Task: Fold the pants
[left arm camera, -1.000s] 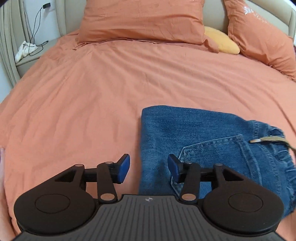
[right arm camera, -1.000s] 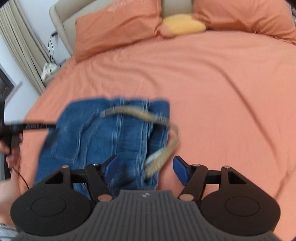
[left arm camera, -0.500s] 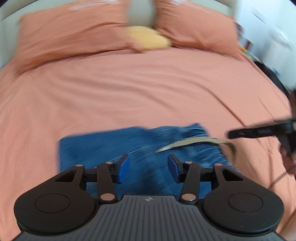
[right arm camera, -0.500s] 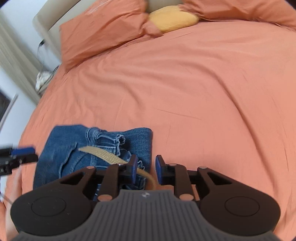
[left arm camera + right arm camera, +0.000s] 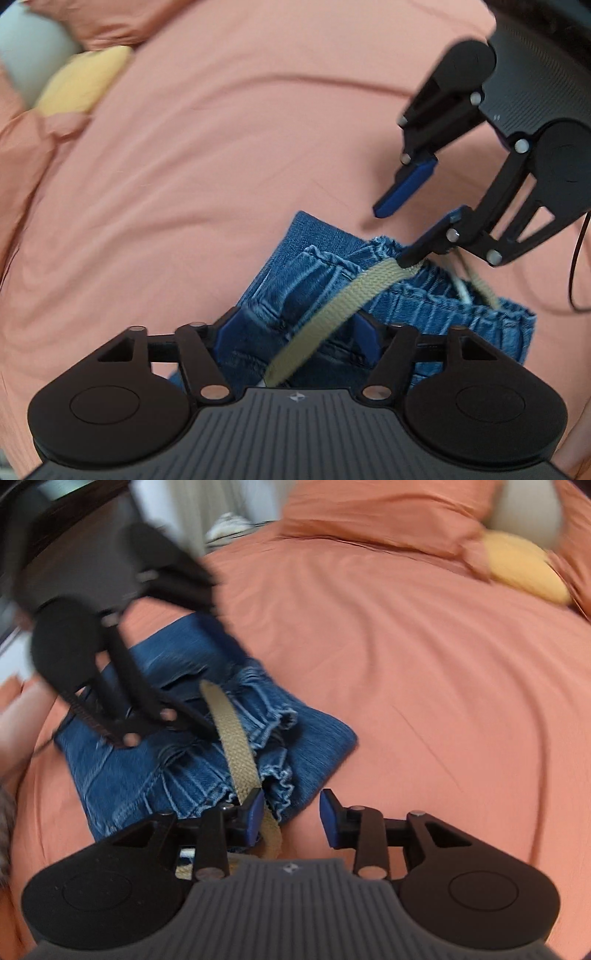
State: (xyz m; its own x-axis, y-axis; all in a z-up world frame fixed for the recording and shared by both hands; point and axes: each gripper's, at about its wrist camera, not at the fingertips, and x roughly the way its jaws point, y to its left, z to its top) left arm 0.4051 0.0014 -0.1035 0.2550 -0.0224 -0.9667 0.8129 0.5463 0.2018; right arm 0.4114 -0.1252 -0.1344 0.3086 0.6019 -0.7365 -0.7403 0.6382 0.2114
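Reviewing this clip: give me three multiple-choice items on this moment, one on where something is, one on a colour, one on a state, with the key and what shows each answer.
1. Where do the folded jeans lie?
A. on the orange bed cover
B. on a wooden floor
C. inside a basket

2. What colour is the woven belt lying across the jeans?
A. red
B. tan
C. black

3. How do the right tongs stand?
A. shut on the belt
B. shut on a pillow
C. open, with the belt beside the left pad

Key:
1. A, as both wrist views show denim resting on the orange cover.
2. B, as the strap is beige against the blue denim.
3. C, as the right wrist view shows a clear gap between the blue pads, and the left wrist view also shows them apart.
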